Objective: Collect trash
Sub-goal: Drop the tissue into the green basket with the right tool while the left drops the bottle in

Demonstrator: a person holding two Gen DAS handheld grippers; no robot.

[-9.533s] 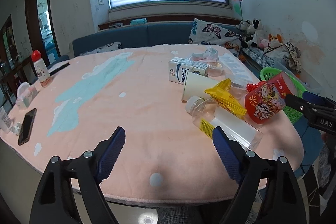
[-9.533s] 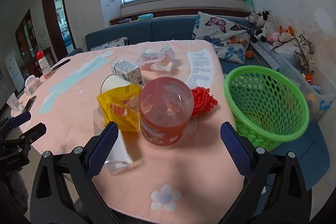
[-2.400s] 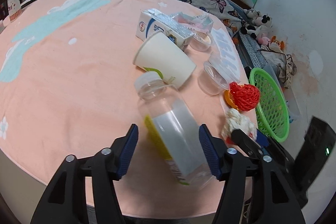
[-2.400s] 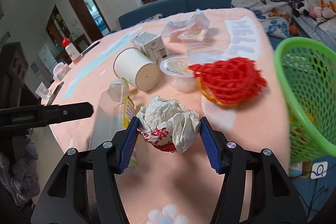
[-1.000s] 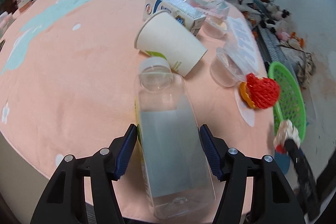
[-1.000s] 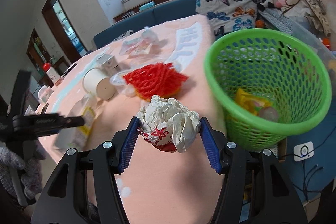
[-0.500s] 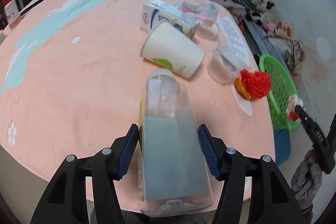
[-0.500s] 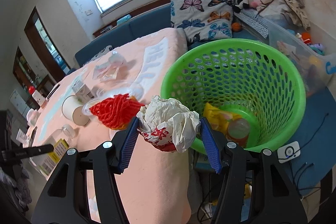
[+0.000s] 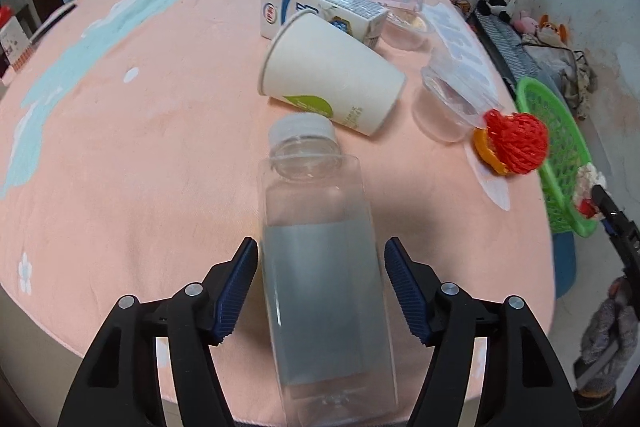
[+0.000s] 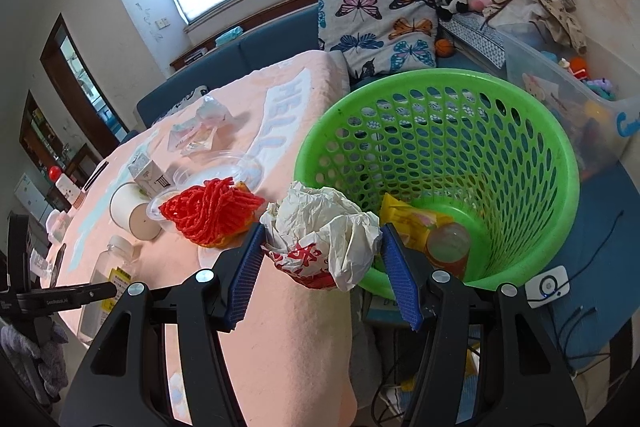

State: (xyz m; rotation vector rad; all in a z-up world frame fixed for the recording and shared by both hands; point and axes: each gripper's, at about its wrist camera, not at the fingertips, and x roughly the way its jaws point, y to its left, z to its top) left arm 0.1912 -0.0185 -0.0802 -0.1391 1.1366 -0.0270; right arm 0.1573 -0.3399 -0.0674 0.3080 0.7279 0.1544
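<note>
Right wrist: right gripper (image 10: 322,253) clamps crumpled paper wad (image 10: 320,233); left gripper (image 9: 318,277) clamps clear bottle (image 9: 320,251)

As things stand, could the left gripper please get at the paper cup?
Probably not: the left gripper is shut on the clear plastic bottle, whose capped end lies between it and the paper cup.

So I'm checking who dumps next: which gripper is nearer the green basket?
Right. The right gripper, shut on the crumpled paper, is at the basket rim. The left gripper, holding the bottle, is over the table, well away.
</note>
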